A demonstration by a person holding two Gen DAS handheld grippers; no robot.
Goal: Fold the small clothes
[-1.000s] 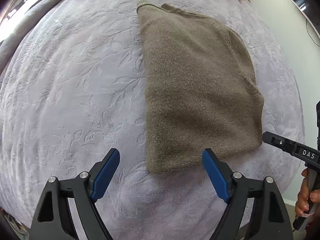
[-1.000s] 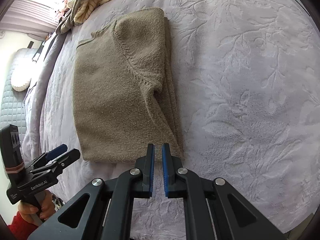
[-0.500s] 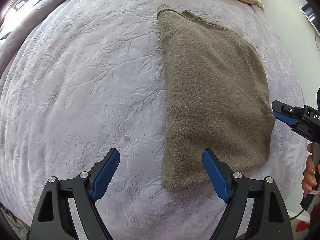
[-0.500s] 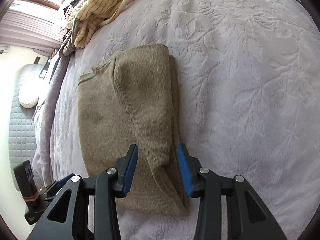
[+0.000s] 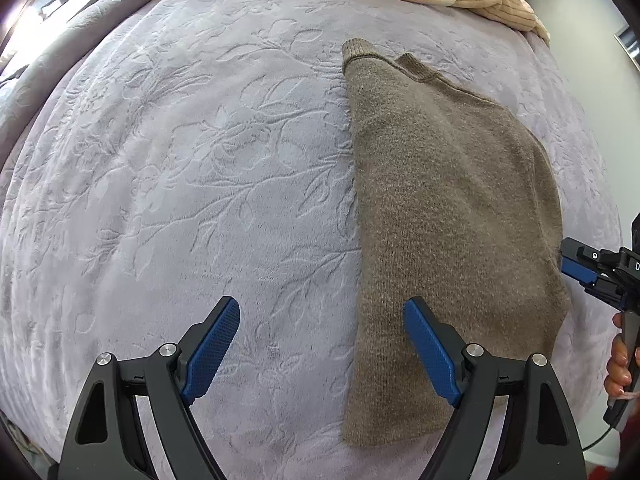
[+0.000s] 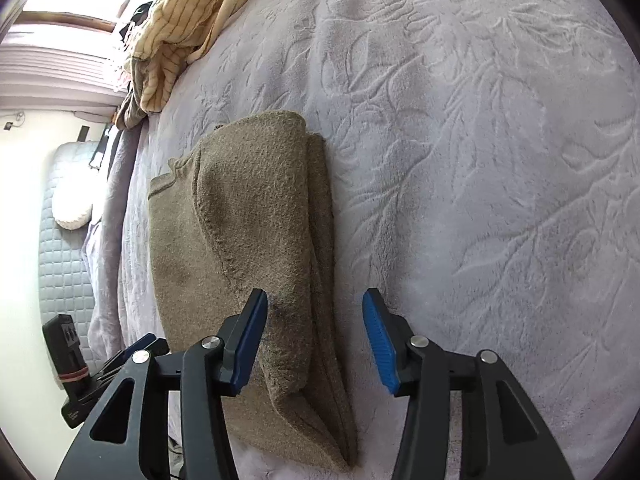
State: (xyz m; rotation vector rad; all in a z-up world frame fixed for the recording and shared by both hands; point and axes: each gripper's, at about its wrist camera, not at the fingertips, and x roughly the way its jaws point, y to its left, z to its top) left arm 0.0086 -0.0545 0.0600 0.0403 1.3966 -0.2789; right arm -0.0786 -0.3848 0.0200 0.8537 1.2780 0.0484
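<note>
The brown sweater lies flat on the bed, already folded lengthwise into a long strip at the right of centre in the left wrist view and the lower centre of the right wrist view. It looks a thick, fuzzy knit: soft, limp and light, likely to sag and to slide open in layers if pinched through one ply only. The left hand-held gripper hangs spread wide over the near hem's left corner, holding nothing. The right hand-held gripper is also apart, straddling the stacked right edge. Taking both near corners through all layers looks the surest hold.
</note>
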